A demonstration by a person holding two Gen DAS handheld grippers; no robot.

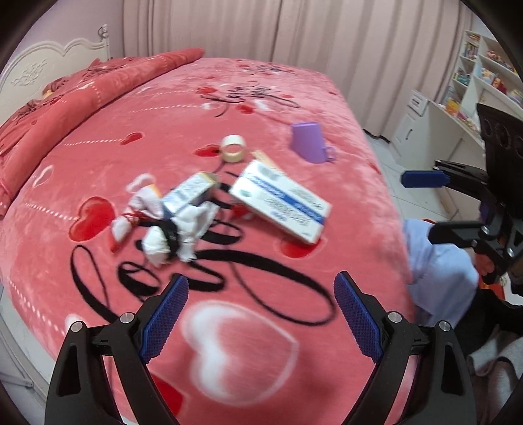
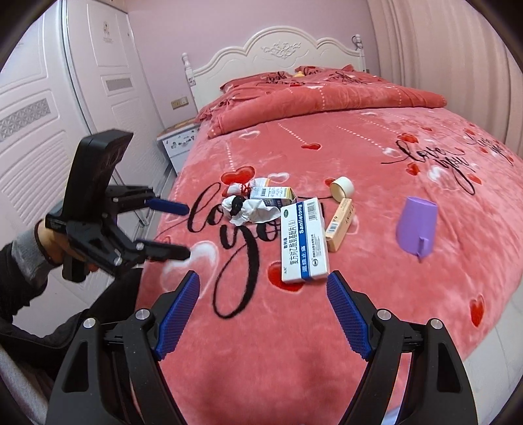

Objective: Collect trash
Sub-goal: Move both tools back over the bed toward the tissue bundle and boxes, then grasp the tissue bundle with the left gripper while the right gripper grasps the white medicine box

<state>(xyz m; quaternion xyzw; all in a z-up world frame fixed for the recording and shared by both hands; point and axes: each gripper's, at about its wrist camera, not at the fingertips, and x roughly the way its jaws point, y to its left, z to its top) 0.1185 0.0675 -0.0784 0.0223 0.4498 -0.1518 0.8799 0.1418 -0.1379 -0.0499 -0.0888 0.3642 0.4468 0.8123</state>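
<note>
Bed (image 2: 376, 294) w/ 3 boxes (image 2: 302, 242), tissue (image 2: 251, 211), tape roll (image 2: 341, 189), purple cup (image 2: 416, 229).

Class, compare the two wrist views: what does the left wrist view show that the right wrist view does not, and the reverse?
Only the left wrist view shows the shelves and the curtain. Only the right wrist view shows the wardrobe, the nightstand and the slim beige box. Both show the bed, the purple cup, the tape roll, the blue-striped box, crumpled tissues, and open grippers.

Both wrist cams tilt down over the bed's (image 1: 359, 209) near edge, sharing the boxes (image 2: 302, 240) mid-bed.
</note>
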